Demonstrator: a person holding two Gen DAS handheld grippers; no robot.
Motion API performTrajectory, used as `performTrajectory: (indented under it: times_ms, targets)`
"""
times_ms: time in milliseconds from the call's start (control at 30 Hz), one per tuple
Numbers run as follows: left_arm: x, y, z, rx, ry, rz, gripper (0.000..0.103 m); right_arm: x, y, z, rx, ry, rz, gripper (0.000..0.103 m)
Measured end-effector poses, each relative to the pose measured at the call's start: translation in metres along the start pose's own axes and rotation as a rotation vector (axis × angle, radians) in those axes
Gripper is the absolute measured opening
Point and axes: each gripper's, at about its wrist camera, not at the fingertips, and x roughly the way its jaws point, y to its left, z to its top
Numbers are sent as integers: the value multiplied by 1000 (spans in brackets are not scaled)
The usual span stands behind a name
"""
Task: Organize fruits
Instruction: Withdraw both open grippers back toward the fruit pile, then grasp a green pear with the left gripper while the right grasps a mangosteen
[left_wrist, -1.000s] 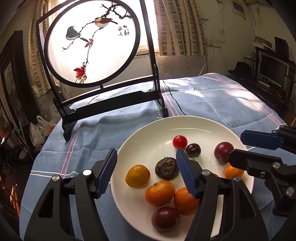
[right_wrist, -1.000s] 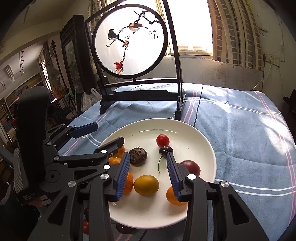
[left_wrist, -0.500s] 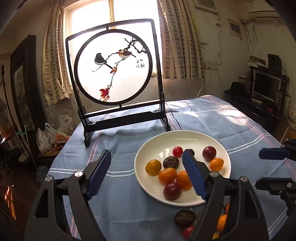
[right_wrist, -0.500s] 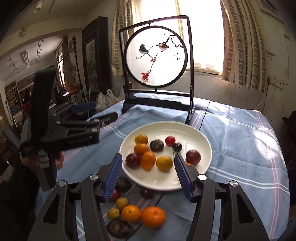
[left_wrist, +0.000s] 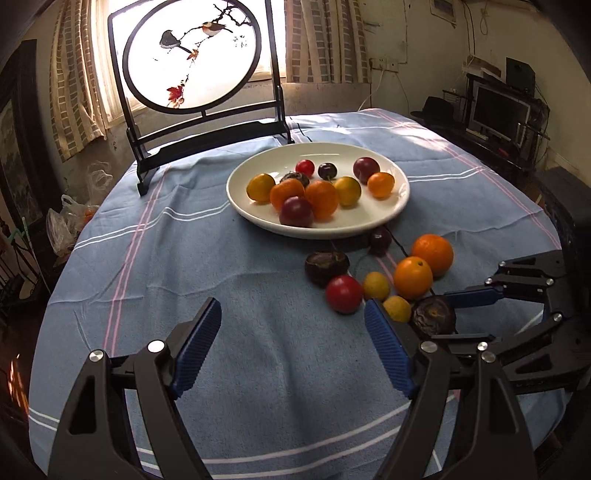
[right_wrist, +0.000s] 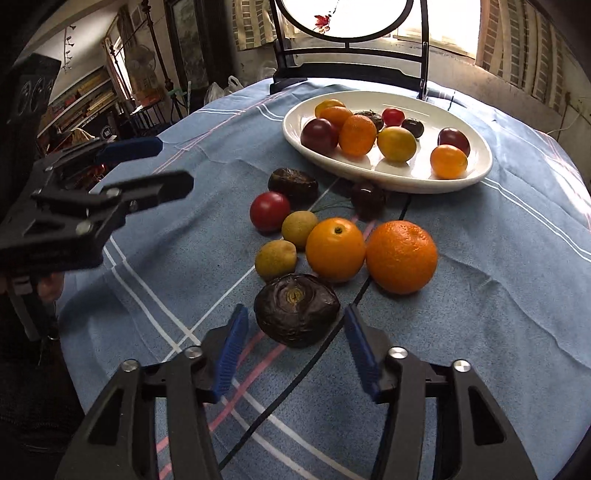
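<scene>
1. Between the right claw (right_wrist: 293, 352) pads, spread wide, sits a dark water chestnut (right_wrist: 296, 309), untouched on the tabletop (right_wrist: 480, 332).
2. Left claw (left_wrist: 293, 349) hangs wide and empty over bare cloth.
3. Both claws have pulled back from the plate (left_wrist: 400, 201) within the last second; judged: the next pick begins.
4. Only the right view shows the chestnut bracketed; the left view shows the bird screen (left_wrist: 192, 55) whole.

A round bird-painted screen (left_wrist: 192, 55) stands on the blue striped tablecloth (left_wrist: 147, 258), a monitor (left_wrist: 498, 110) beyond.
</scene>
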Motion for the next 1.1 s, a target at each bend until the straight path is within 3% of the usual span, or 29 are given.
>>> performTrajectory:
  times_ms: [233, 300, 433, 533, 700, 867, 1100]
  targets:
    - [21, -40, -1, 74, 51, -70, 77, -35, -8, -14, -9, -40, -51, 46]
    - [32, -51, 1, 85, 73, -93, 71, -44, -15, -18, 2, -51, -70, 46]
    - [54, -62, 3, 90, 136, -126, 44, -51, -24, -24, 20, -60, -76, 46]
    - [56, -65, 4, 93, 140, -153, 25, -50, -28, -25, 28, -62, -67, 46]
    - [48, -65, 2, 116, 131, -162, 25, -50, -27, -23, 19, -72, -54, 46]
    - [24, -48, 16, 87, 59, -158, 25, -52, -19, -13, -4, -85, -46, 46]
    - [9, -19, 68, 33, -68, -42, 25, -64, -15, 30, -9, -204, -50, 46]
